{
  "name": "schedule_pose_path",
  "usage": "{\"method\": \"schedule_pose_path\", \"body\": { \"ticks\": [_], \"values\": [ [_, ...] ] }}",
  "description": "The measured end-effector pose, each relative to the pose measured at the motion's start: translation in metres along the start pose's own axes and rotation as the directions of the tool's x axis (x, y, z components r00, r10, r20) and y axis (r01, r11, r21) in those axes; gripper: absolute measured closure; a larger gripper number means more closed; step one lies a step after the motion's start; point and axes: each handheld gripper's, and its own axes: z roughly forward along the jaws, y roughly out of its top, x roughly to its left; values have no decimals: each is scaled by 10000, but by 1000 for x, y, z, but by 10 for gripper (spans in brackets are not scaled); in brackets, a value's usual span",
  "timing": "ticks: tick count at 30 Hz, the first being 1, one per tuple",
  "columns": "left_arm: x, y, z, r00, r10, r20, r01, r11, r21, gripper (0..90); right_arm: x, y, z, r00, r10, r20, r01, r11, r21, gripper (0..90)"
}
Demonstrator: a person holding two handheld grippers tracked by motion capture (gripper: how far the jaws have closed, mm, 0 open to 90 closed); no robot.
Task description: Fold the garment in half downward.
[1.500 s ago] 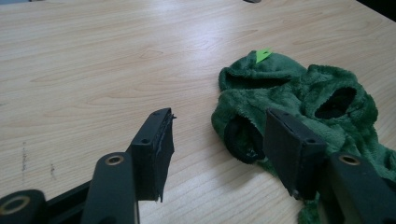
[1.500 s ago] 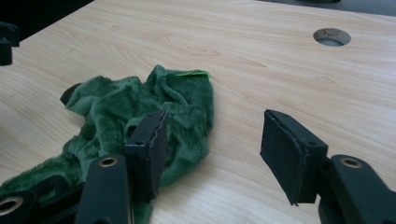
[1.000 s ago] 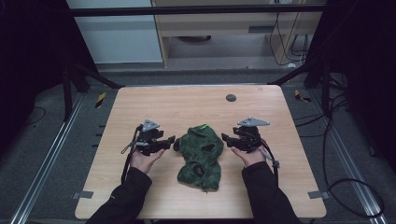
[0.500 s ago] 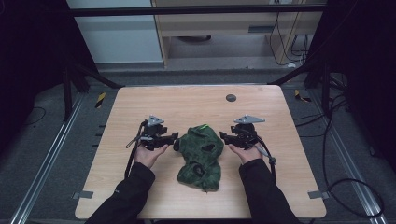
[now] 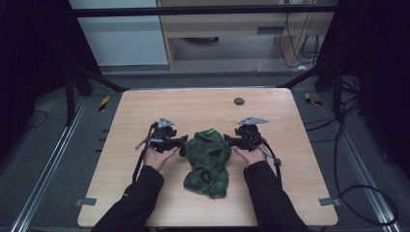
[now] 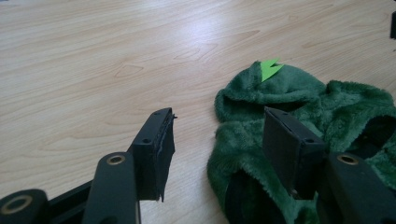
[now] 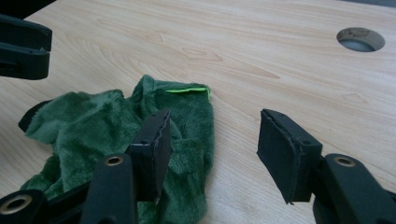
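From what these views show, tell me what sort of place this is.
Probably a lab or workshop recording station, not a home. A bare wooden table with a round cable hole stands inside a black metal frame, and loose cables run across the grey floor beside it.

Green plush garment (image 6: pixel 299 116): right part cut by left gripper view's edge, lower part behind a black jaw. Right gripper view: its left side hidden behind near jaw. Round hole (image 7: pixel 360 39) near worktop's far edge: inside unclear.
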Motion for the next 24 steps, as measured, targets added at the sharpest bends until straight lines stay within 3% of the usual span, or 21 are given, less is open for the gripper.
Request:
{"method": "schedule_pose_path", "body": {
  "ticks": [15,24],
  "values": [
    [-3,0,29,9998,121,140,-130,9978,656,444,-3,-3,19,9999,42,-139,-36,9989,460,446],
    [-2,-7,43,9998,181,86,-191,9919,1258,466,-4,-9,32,9996,86,-274,-57,9948,1015,454]
  ]
}}
